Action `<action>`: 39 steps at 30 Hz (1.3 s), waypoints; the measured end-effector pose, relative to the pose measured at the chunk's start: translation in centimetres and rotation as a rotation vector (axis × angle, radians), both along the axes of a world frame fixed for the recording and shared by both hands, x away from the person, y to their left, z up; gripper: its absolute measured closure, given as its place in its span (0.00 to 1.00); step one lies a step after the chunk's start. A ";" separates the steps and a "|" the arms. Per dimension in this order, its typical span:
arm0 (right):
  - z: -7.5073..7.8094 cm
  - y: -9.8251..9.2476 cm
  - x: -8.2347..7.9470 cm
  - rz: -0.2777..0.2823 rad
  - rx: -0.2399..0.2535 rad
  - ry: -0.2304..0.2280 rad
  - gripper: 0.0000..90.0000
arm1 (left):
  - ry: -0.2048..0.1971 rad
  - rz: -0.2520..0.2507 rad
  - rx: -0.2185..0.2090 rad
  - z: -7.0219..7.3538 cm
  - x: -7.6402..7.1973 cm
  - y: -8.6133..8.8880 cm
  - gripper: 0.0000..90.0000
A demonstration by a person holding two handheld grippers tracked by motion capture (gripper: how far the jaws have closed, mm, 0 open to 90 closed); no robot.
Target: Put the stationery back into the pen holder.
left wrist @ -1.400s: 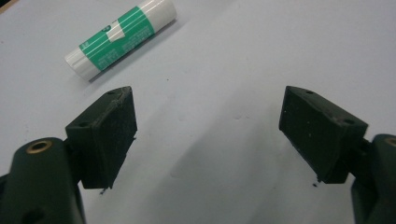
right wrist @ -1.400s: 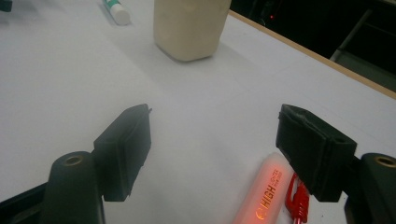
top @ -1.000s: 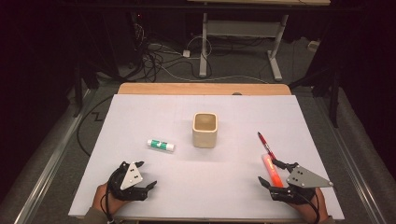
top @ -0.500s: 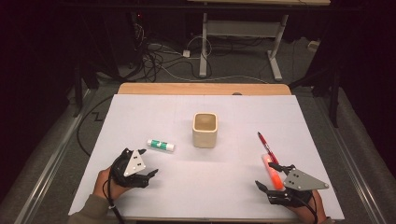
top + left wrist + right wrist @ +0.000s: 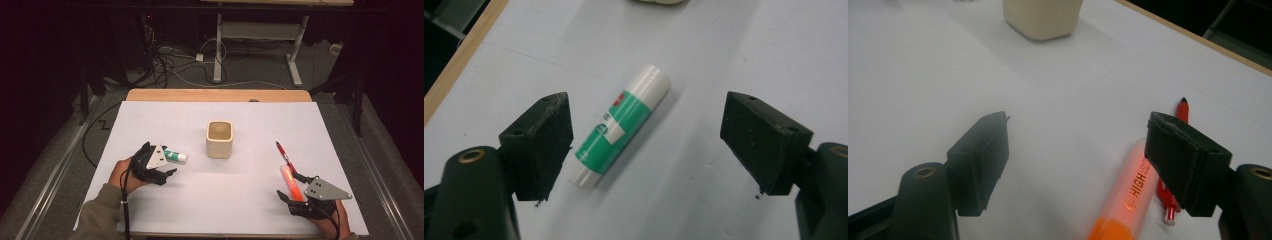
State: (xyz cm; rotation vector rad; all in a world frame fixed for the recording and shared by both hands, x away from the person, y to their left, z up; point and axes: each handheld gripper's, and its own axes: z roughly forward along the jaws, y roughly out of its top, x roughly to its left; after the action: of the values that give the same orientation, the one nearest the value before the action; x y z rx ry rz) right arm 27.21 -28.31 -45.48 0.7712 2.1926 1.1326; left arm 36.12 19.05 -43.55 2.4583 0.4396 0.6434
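Left gripper [image 5: 646, 145]: its jaws are standing wide apart and gripping nothing; in the left gripper view they are straddling the glue stick, the left jaw just beside its lower end, the right jaw well apart from it.
Glue stick [image 5: 618, 133]: it is lying flat on the white table top [image 5: 165, 200], its long axis running from 7 o'clock to 1 o'clock in the left gripper view; in the high view it is showing at [image 5: 175, 156], poking out at 3 o'clock from the gripper's grey plate.
Left hand [image 5: 125, 172]: it is holding the gripper low over the table, at about 9 o'clock from the cup.
Right gripper [image 5: 1075, 160]: its jaws are also wide open and empty, with the highlighter lying between them, close to the right jaw.
Highlighter [image 5: 1125, 197]: orange, it is lying flat; the red pen [image 5: 1173, 165] is lying just beside it, partly behind the right jaw.
Cup [image 5: 219, 139]: cream and square, it is standing upright near the middle of the table, and looks empty.
Progress: judging by the layout, the work is putting the stationery into the cup; nothing is in it yet.
Left to do: closing on the glue stick, lifting it, dropping it in the cup; then likely the highlighter and pen.
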 end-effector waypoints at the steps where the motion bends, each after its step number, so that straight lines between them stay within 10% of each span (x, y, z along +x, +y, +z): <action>1: 0.0 0.0 0.0 0.001 0.001 -0.001 0.29 | 0.008 -0.009 0.011 0.2 0.5 -0.2 0.22; 24: -0.4 -0.3 -0.2 0.074 0.034 0.036 0.29 | 0.340 -0.181 0.339 -0.9 8.8 -4.1 0.46; 39: -0.4 -0.1 -0.4 0.103 0.032 0.035 0.29 | 0.353 -0.279 0.397 -0.7 8.9 -4.9 0.70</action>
State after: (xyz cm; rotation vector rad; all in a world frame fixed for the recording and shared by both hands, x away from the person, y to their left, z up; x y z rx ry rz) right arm 26.85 -28.39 -45.86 0.7031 2.2707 1.2158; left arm 45.00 14.11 -44.29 2.9523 0.0960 0.1886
